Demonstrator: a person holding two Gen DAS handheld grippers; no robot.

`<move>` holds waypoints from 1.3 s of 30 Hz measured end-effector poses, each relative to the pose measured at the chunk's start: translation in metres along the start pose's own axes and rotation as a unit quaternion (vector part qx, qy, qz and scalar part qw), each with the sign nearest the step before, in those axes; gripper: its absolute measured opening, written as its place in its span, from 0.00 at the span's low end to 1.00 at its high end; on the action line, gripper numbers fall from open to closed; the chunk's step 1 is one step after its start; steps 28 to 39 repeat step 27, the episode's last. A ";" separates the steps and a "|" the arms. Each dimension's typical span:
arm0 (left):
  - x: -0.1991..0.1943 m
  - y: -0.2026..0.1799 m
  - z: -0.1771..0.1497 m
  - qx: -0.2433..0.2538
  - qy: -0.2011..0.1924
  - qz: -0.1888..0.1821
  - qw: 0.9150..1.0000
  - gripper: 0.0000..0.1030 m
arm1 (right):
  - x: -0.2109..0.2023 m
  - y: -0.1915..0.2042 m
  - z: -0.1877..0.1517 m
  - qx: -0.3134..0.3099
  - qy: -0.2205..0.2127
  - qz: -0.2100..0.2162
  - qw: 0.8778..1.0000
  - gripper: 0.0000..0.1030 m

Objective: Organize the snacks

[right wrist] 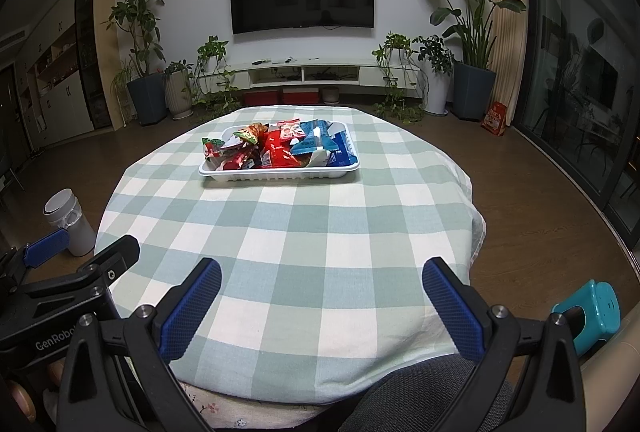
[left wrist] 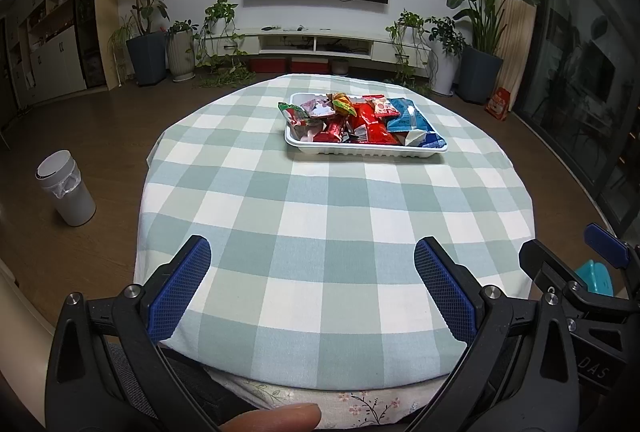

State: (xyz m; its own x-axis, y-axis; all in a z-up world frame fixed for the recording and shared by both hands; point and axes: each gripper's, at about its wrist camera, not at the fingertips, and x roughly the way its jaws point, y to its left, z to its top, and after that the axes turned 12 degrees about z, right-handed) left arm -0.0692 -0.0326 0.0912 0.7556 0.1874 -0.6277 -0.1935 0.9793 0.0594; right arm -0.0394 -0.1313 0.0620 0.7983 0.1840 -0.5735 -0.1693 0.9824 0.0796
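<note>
Both tools, left [left wrist: 312,292] and right [right wrist: 322,306], are hovering spread and empty, well short of the white tray [left wrist: 366,148] heaping snack packets [left wrist: 370,125] mid-bench; careless grabbing risks spilling overhanging packets

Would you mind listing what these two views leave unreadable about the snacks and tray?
- Snack packets: print too small to read in both views.
- Lowest packets: buried under the pile, so no count.
- White tray: floor covered by snacks.
- Table beneath the checked cloth: fully draped.
- Near table edge: masked by both open grippers.
</note>
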 end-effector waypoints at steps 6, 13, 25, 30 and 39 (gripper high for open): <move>-0.001 0.000 0.000 0.000 0.000 0.000 1.000 1.00 | 0.000 0.000 0.000 0.000 0.000 0.000 1.000 1.00; -0.002 -0.001 -0.001 0.001 -0.001 0.001 1.000 1.00 | -0.001 0.000 0.001 0.000 0.000 0.000 1.000 1.00; -0.004 -0.001 -0.010 0.012 -0.018 0.004 1.000 1.00 | -0.002 0.004 -0.003 0.004 0.005 0.003 1.000 1.00; -0.004 0.000 -0.008 0.008 -0.016 0.002 1.000 1.00 | -0.003 0.005 -0.004 0.006 0.006 0.003 1.000 1.00; -0.004 0.000 -0.008 0.008 -0.016 0.002 1.000 1.00 | -0.003 0.005 -0.004 0.006 0.006 0.003 1.000 1.00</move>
